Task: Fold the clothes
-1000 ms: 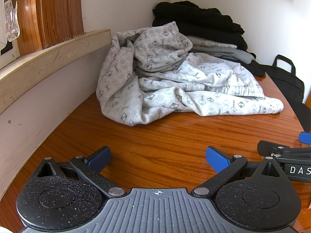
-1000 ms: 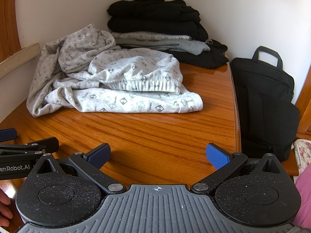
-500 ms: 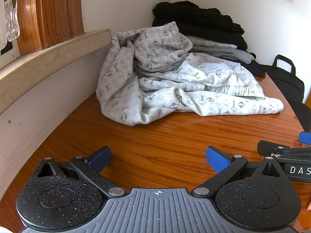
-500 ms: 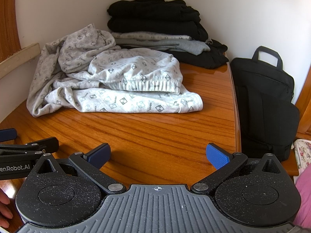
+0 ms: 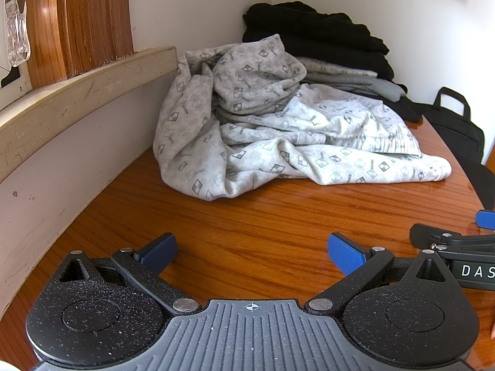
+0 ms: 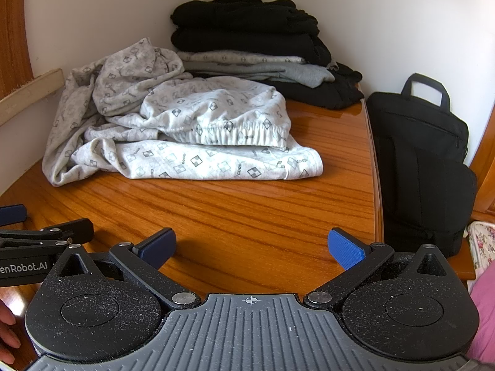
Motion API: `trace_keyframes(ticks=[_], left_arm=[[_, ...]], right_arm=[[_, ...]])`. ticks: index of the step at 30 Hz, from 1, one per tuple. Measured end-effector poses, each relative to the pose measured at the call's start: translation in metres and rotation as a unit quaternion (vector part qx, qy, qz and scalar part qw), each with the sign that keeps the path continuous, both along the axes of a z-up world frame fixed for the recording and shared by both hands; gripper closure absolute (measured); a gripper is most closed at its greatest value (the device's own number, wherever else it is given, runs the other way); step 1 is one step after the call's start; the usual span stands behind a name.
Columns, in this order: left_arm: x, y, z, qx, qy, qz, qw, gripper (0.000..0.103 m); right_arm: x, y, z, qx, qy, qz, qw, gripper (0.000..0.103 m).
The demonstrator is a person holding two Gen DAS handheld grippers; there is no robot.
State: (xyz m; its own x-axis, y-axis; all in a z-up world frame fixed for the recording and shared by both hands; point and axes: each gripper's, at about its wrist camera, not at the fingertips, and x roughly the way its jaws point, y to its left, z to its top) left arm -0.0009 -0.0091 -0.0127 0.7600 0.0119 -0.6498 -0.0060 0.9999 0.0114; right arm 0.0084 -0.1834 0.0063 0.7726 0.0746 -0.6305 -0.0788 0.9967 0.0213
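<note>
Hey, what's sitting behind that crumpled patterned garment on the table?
Behind the patterned garment stands a stack of folded clothes, black on top, grey beneath. The stack's lower left part is hidden by the garment.

You have a glossy wooden table (image 6: pixel 247 210) set into a white corner. A crumpled patterned grey garment (image 6: pixel 185 130) lies on it, left of centre. Behind, a folded stack of black and grey clothes (image 6: pixel 253 46) sits in the corner.

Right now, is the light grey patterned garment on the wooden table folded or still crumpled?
Crumpled. The light grey patterned garment lies bunched, elastic waistband exposed; both grippers are open, clear of it.
</note>
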Motion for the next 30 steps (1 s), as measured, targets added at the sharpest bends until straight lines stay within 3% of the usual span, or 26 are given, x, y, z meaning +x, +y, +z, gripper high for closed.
trace_keyframes(ticks=[14,21,26,30], left_arm=[[0.0,-0.004,-0.005,0.0,0.0,0.0,1.0,0.0],[-0.001,-0.004,-0.006,-0.003,-0.002,-0.001,1.0,0.0],[-0.003,-0.002,0.004,-0.027,-0.016,-0.005,0.9995,0.0],[0.001,-0.002,0.015,-0.058,-0.031,-0.001,0.9979,0.0]], right_arm=[[0.002,0.002,0.001,0.004,0.003,0.026,1.0,0.0],[0.01,-0.015,0.012,0.089,-0.002,0.059,0.994,0.0],[0.035,-0.026,0.024,0.059,-0.033,0.121,0.99,0.0],[0.066,-0.037,0.041,0.049,-0.057,0.199,0.977,0.0]])
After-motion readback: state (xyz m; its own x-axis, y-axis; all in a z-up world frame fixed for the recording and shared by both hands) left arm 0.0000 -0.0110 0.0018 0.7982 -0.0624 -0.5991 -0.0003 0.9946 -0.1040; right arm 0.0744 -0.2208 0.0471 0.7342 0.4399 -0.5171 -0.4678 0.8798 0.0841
